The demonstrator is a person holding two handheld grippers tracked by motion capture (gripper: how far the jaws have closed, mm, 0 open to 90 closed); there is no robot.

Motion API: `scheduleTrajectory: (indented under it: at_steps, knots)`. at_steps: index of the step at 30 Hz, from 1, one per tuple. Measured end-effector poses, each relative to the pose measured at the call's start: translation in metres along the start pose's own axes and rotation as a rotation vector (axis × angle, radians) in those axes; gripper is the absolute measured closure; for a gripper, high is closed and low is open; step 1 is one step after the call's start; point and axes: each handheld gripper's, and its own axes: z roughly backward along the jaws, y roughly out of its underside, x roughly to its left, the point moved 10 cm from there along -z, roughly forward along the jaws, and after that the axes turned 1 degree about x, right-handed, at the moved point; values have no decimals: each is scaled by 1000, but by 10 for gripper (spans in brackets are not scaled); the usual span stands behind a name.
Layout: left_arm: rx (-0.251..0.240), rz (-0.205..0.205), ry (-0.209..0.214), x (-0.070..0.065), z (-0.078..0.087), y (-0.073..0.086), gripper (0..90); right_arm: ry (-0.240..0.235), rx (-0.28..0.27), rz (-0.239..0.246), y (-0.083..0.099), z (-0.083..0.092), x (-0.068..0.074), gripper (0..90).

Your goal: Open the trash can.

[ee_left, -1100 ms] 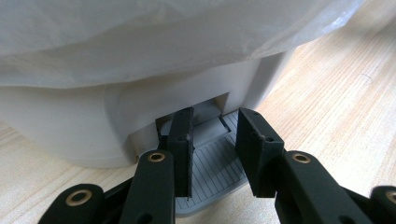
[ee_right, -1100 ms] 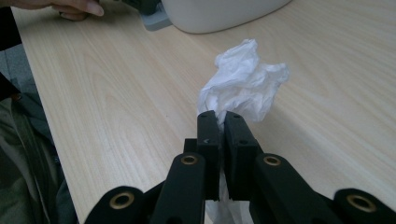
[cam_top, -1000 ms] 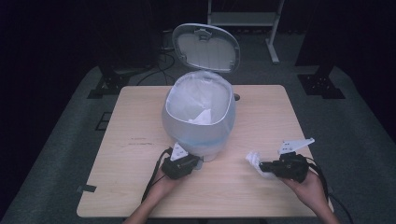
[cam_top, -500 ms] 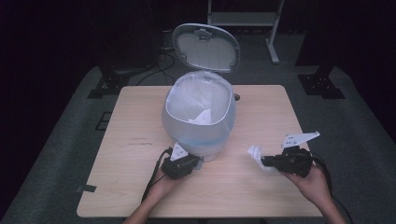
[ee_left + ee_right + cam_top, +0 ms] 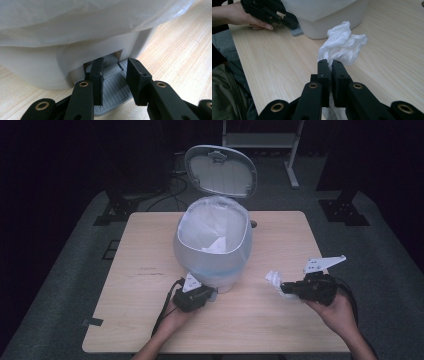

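So the left gripper (image 5: 206, 296) was down at the foot of the bin (image 5: 212, 270), its jaws drawn in and resting on the grey pedal (image 5: 112, 93), not clamped around it as far as the left gripper view let me judge. The lid (image 5: 220, 171) stood open above the white liner (image 5: 200, 227). Out to the right, the right gripper (image 5: 283, 287) had its jaws pinched tight on a crumpled tissue (image 5: 343, 46), held just above the table (image 5: 150, 320) and apart from the bin. This looked like the carry step: wad picked, bin open. The next move called for lifting the tissue over the rim and letting go inside, pedal kept pressed meanwhile.
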Motion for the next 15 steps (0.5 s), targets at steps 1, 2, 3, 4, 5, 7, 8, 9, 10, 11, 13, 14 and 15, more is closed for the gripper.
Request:
scheduleTrajectory:
  at_steps: [1,2,3,4,5,7,8,9,10,11,13,14,15]
  knots:
    - [-1,1,0,0,0,0,671,-1,-1,1,-1,0,0,853]
    - [-1,1,0,0,0,0,672,-3,-3,0,-2,1,0,853]
    - [0,0,0,0,0,0,671,-4,-5,-1,-4,2,1,853]
    - [-1,1,0,0,0,0,671,-5,-6,-1,-5,2,1,853]
    - [0,0,0,0,0,0,672,-6,-8,-1,-6,3,1,853]
    - [0,1,0,0,0,0,671,-8,-10,1,-9,4,1,853]
    - [-1,1,1,0,0,0,672,-10,-11,-1,-10,5,2,853]
    - [-1,1,1,0,0,0,671,-9,-10,2,-11,5,2,853]
    - [-1,1,1,0,0,0,672,-10,-11,4,-13,6,2,853]
    - [0,1,1,0,0,0,671,-10,-14,4,-14,7,2,853]
    - [0,0,1,0,0,0,672,-9,-18,4,-17,8,2,853]
    - [0,1,1,0,0,0,672,-10,-21,6,-18,9,3,853]
    - [0,1,1,0,0,0,671,-12,-23,5,-20,10,3,853]
